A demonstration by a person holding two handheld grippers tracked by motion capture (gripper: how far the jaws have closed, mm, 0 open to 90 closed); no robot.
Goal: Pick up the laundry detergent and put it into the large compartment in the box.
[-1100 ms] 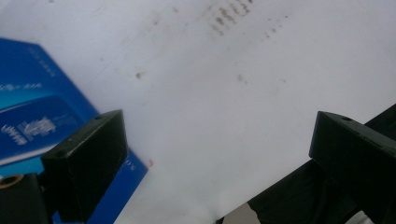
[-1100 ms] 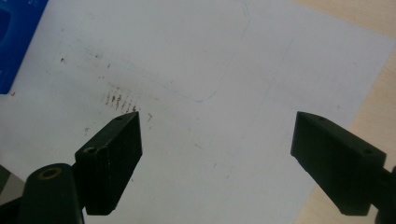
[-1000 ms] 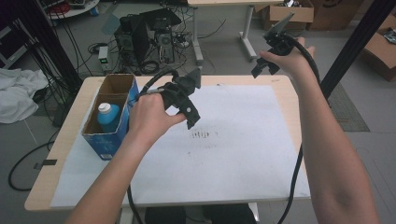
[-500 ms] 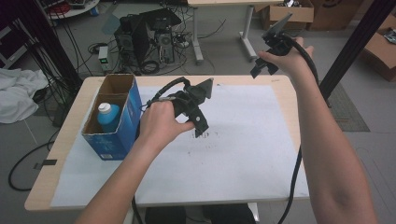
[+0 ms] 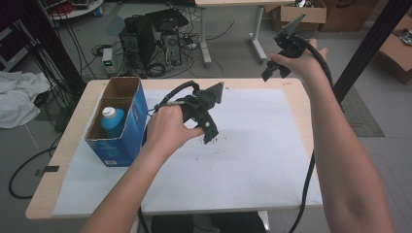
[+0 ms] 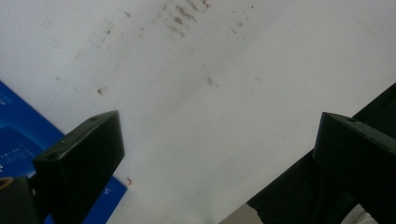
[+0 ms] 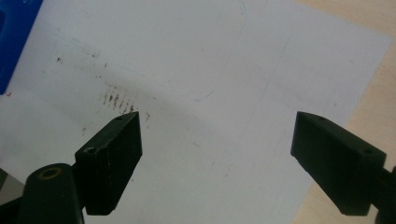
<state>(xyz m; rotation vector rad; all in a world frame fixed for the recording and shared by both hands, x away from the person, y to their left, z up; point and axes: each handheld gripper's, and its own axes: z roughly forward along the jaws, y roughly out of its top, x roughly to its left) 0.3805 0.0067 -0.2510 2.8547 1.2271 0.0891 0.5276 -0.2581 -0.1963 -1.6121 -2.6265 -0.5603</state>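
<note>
My left gripper (image 5: 210,136) hangs over the middle of the white paper sheet (image 5: 252,160), tilted down at it and gripped by the person's left hand. In the left gripper view its jaws stand wide open (image 6: 219,158) with only smudged paper (image 6: 196,70) between them. My right gripper (image 5: 273,74) is held high over the table's far right edge. It is also open (image 7: 215,154), and looks down on the paper (image 7: 187,56) and the bare wood (image 7: 369,79) beyond its corner. Nothing is held.
A blue open-topped box (image 5: 121,141) stands at the left of the table, with a blue white-capped bottle (image 5: 111,121) inside. Dark smudges (image 5: 218,141) mark the paper. Beyond the table are computers (image 5: 145,39) and cables; a black post (image 5: 369,43) rises at the right.
The left gripper has drifted right and toward the person, away from the blue box and over the paper's middle. The right gripper has stayed about where it was.
</note>
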